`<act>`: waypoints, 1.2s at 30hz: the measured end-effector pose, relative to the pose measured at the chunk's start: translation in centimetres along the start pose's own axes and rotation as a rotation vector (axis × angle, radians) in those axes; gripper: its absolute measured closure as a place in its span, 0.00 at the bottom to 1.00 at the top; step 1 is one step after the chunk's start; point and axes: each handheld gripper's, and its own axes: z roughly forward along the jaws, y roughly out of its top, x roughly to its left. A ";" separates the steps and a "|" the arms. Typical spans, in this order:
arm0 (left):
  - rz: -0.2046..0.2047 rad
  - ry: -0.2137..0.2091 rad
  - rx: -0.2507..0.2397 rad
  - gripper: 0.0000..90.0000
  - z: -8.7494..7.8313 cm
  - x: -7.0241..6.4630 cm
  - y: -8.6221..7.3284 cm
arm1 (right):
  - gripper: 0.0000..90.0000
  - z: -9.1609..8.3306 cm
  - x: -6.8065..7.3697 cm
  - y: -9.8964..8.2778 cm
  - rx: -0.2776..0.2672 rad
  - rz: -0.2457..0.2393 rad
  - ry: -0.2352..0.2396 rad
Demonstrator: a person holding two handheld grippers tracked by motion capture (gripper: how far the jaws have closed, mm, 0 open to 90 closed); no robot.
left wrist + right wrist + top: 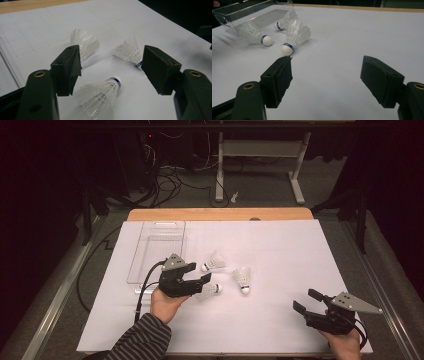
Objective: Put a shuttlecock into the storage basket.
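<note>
White feathered shuttlecocks, three in number, lie on the paper-covered table [280, 270], grouped left of centre and close to the clear plastic tray [159, 245] at the far left. Left gripper [196, 273], held in the person's left hand [165, 304], hovers low over the nearest shuttlecock [212, 289]; its jaws stand wide apart with nothing clamped. In the left gripper view this nearest shuttlecock [102, 96] lies on its side between the two pads, cork pointing away from the camera, touching neither pad. A second shuttlecock [215, 262] rests just beyond, near the tray's corner, and a third shuttlecock [242, 279] lies just to the right, cork toward the person. Right gripper [307, 301], in the right hand [346, 342], sits near the front right corner of the table, well apart from the shuttlecocks; its jaws are likewise spread, bare paper between them, as the right gripper view confirms
</note>
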 end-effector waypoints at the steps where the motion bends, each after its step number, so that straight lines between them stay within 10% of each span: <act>1: 0.002 -0.001 0.012 0.37 0.1 0.0 0.1 | 0.29 0.0 0.0 0.0 0.001 0.000 0.000; 36: -0.015 0.094 0.447 0.46 1.3 1.0 4.1 | 0.29 0.1 0.1 0.0 0.013 -0.003 0.003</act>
